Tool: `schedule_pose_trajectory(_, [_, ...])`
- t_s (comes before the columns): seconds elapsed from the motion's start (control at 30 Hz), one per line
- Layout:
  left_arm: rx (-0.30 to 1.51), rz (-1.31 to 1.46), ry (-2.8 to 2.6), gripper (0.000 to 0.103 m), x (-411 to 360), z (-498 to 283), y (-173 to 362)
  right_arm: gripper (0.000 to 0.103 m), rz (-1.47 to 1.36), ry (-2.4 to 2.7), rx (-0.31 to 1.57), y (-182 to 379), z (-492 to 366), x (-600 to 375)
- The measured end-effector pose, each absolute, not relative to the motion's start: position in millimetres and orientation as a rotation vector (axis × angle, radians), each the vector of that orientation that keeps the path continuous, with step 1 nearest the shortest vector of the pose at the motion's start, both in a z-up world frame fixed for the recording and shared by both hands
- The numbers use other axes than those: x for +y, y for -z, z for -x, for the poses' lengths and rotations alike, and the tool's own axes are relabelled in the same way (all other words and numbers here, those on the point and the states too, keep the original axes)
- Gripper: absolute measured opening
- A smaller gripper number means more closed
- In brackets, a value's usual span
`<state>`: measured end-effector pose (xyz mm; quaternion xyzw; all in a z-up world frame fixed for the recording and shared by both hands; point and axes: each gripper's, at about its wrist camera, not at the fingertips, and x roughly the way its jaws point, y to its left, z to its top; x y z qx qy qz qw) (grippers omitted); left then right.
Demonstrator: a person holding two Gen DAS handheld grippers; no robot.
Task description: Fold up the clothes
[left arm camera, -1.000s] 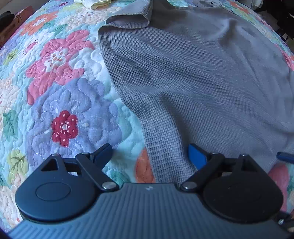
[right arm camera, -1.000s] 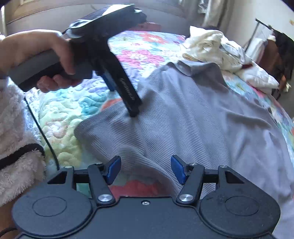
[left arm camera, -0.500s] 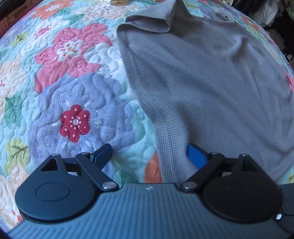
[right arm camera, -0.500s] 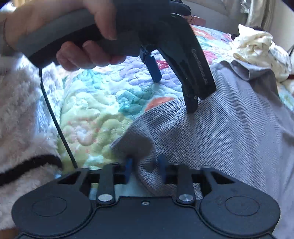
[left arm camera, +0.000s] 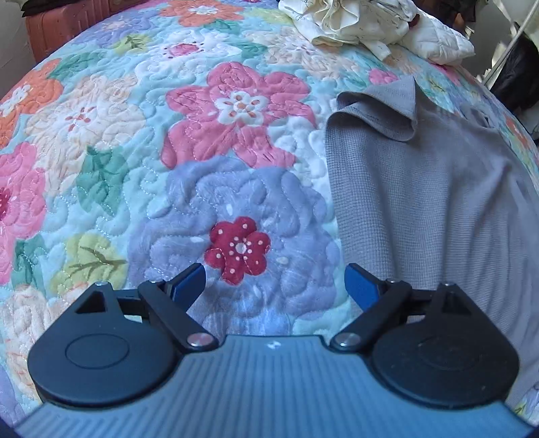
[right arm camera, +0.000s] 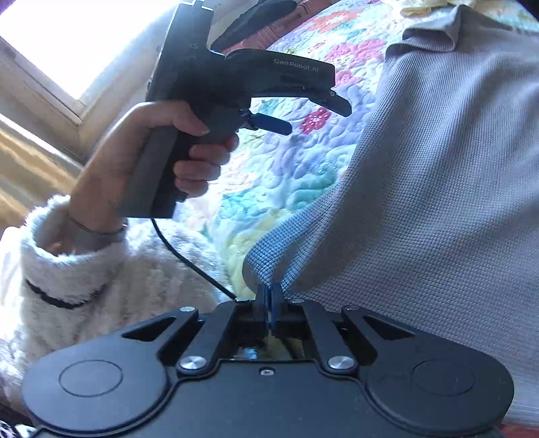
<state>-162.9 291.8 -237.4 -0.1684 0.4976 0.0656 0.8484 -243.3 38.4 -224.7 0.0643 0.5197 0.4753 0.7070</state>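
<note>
Grey waffle-knit shirt (left arm camera: 421, 202) lies spread on the floral quilt (left arm camera: 168, 151) of a bed, toward the quilt's right side in the left wrist view; one sleeve or corner is folded back at its far end. Near corner of the shirt is bunched and lifted off the quilt. Right gripper (right arm camera: 268, 296): jaws fully closed, pinching that near corner between the blue pads. Left gripper (left arm camera: 274, 283): jaws wide apart, nothing between them, hanging over bare quilt just beside the shirt's left edge. Left hand (right arm camera: 145, 161) grips its handle; fluffy white sleeve (right arm camera: 67, 269) at the wrist. Crumpled cream laundry (left arm camera: 363, 20) sits at the quilt's far edge.
</note>
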Motion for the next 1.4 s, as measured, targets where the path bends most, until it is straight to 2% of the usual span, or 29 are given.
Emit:
schedule_pose_trajectory(0.07, [1.059,0.334,-0.131,0.090,288.1,162.8,240.7,0.004,-0.092,-0.995,1.134,227.5,241.8,39.8])
schedule_pose_trajectory(0.17, [1.055,0.279,-0.108,0.090,278.3,162.6,242.8,0.004,-0.197,-0.975,1.159,231.5,229.9,29.1])
schedule_pose_trajectory(0.27, [1.033,0.235,-0.057,0.090,266.9,162.4,239.2,0.009,-0.224,-0.958,1.117,215.7,230.4,15.8])
schedule_pose_trajectory(0.3, [1.025,0.222,-0.040,0.090,262.3,163.1,237.0,0.014,-0.232,-0.949,1.104,208.9,230.8,9.5])
schedule_pose_trajectory(0.33, [1.014,0.204,-0.022,0.090,256.2,164.7,233.9,0.020,-0.255,-0.939,1.099,202.6,231.8,0.8])
schedule_pose_trajectory(0.37, [1.002,0.191,-0.015,0.090,250.8,166.9,230.8,0.049,-0.286,-0.927,1.101,197.1,232.5,-8.8])
schedule_pose_trajectory(0.4, [0.991,0.187,-0.019,0.090,246.0,169.7,227.1,0.071,-0.318,-0.914,1.097,191.4,233.9,-18.8])
schedule_pose_trajectory(0.6, [0.905,0.092,-0.068,0.090,208.5,191.1,197.2,0.071,-0.407,-0.804,0.998,158.7,247.9,-94.1])
schedule_pose_trajectory(0.77, [0.950,0.233,0.043,0.090,143.4,187.2,164.8,0.071,-0.327,-0.584,0.888,127.0,237.2,-165.0])
schedule_pose_trajectory(0.83, [0.900,0.236,-0.006,0.089,99.2,186.9,150.8,0.075,-0.329,-0.495,0.870,119.9,217.7,-201.0])
schedule_pose_trajectory(0.87, [0.869,0.230,-0.019,0.089,74.2,186.4,144.3,0.086,-0.314,-0.474,0.877,123.1,203.5,-213.7])
schedule_pose_trajectory(0.9, [0.851,0.243,0.009,0.089,54.0,184.2,141.1,0.091,-0.279,-0.455,0.890,128.4,185.9,-221.3])
schedule_pose_trajectory(1.03, [0.910,0.343,0.129,0.089,-18.0,162.3,138.4,0.090,-0.185,-0.301,0.982,148.9,113.7,-260.2])
schedule_pose_trajectory(1.17, [0.953,0.310,0.143,0.089,-65.4,132.6,144.9,0.089,-0.422,-0.289,0.881,182.9,62.6,-316.9])
schedule_pose_trajectory(1.23, [0.975,0.245,0.129,0.088,-85.9,112.6,155.6,0.080,-0.538,-0.215,0.851,209.6,54.1,-337.5])
schedule_pose_trajectory(1.27, [0.985,0.207,0.123,0.088,-94.4,103.8,162.0,0.071,-0.545,-0.179,0.857,218.2,54.2,-340.3])
schedule_pose_trajectory(1.4, [1.015,0.106,0.131,0.074,-121.9,70.0,186.8,0.072,-0.450,-0.166,0.835,219.1,48.3,-347.9])
